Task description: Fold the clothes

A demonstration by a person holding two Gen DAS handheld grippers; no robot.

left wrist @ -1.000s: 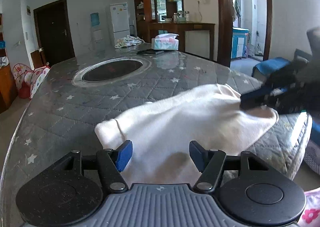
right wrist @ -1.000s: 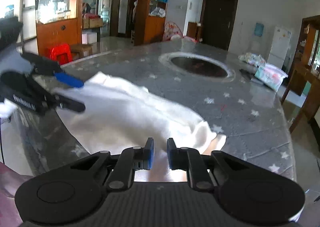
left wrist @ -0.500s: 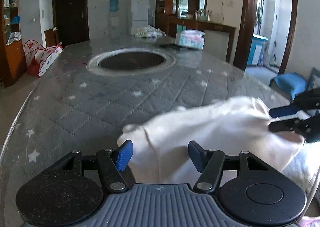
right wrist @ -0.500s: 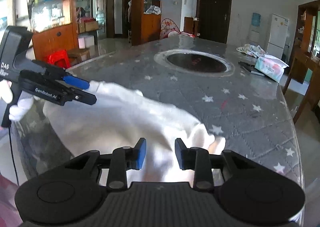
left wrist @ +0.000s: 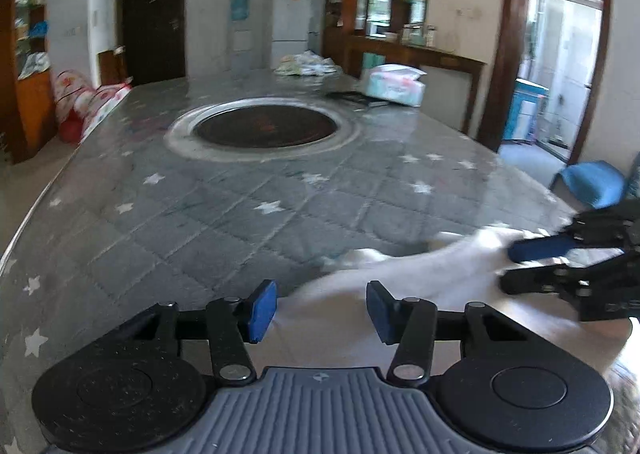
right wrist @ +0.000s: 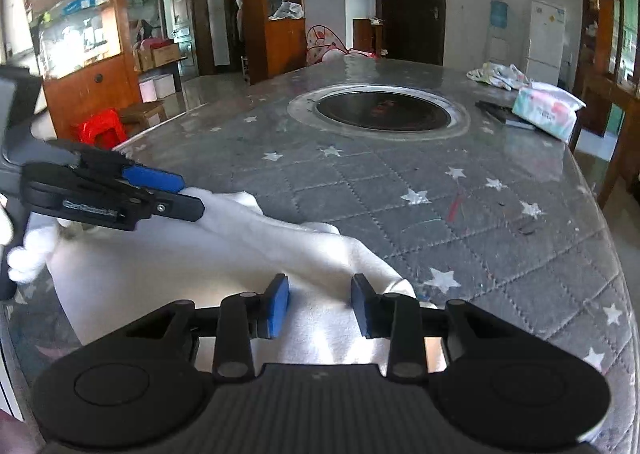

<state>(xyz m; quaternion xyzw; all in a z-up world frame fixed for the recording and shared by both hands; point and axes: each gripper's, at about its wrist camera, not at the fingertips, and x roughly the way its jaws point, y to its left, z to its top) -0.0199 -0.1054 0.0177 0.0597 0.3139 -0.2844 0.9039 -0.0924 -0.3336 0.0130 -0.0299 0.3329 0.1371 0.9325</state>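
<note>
We see the white garment (right wrist: 192, 274) lying rumpled at the table's near edge, directly under and ahead of both tongs. The right gripper (right wrist: 320, 306) stands wide open above the cloth, gripping nothing. The left gripper (left wrist: 322, 308) is likewise spread wide over the fabric; its view is motion-blurred, so contact with the cloth is hard to judge. Beyond the tongs, the quilted star-patterned table (right wrist: 500, 238) holds a round inset hotplate (right wrist: 380, 113) and a tissue pack (right wrist: 546, 109).

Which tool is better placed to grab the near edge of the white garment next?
Right, probably. The right tool is open with the white garment directly between its fingers; the left tool, also open, sits at the cloth's end.
</note>
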